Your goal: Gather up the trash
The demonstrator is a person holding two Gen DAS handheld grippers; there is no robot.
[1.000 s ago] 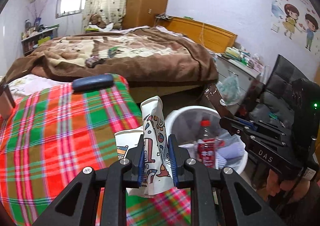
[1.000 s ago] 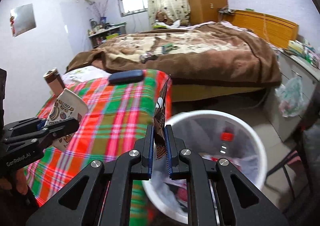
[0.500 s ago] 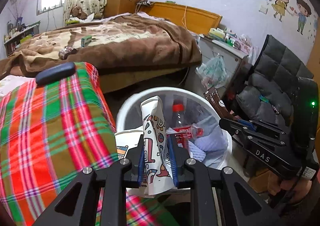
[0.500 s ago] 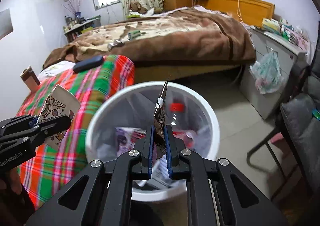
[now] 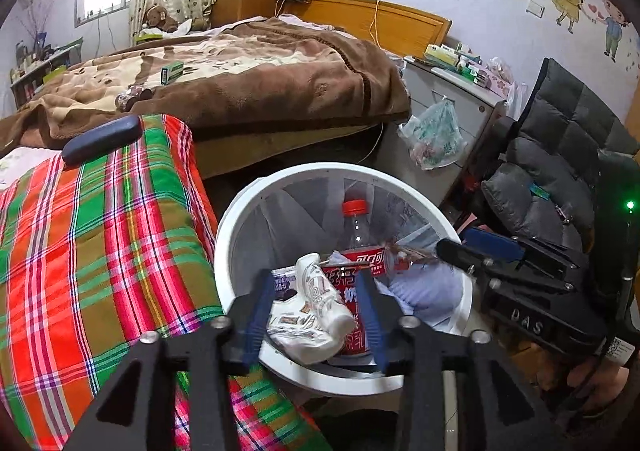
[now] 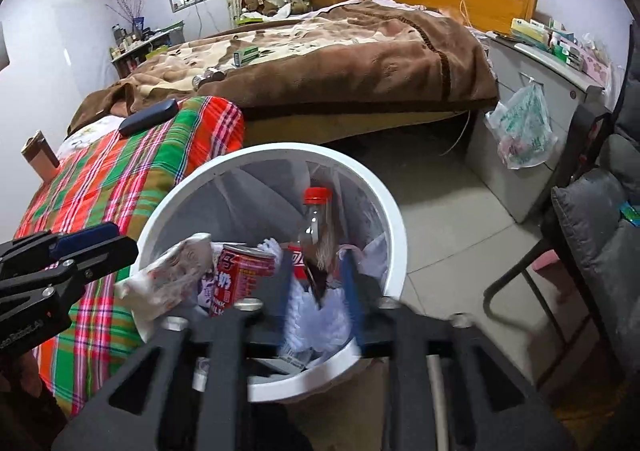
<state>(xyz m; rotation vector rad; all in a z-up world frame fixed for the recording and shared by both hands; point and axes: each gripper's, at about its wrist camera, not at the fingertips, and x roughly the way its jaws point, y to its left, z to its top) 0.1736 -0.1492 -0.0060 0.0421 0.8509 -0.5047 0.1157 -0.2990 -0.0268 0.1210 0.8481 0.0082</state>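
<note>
Where the crumpled paper cup (image 5: 316,311) with its brown printed pattern lies loose between the parted fingers of the left gripper (image 5: 316,315), it is over the near rim of the white trash bin (image 5: 240,219), touched by neither pad. In the right wrist view the same cup sits at the bin's 9 o'clock edge, beside a red drink can (image 6: 240,275) printed with white Chinese characters and the partly legible letters "INK" and "ILK". The dark snack wrapper (image 6: 320,275) is blurred between the spread fingers of the right gripper (image 6: 318,287), released and inside the bin. Behind it a clear plastic bottle (image 5: 356,235) with a red cap and a red label bearing Chinese characters leans upright at the bin's 12 o'clock side, above white crumpled paper. The right gripper's body reads "DAS" in the left wrist view; the left one shows part of a word ending "Robot.AI". At 9 o'clock from the bin lies a red and green plaid blanket (image 5: 92,251) carrying a dark glasses case (image 5: 102,139). At 12 o'clock a brown bed (image 5: 248,83), and at 2 o'clock a plastic bag (image 5: 434,135) hangs on a grey cabinet.
</note>
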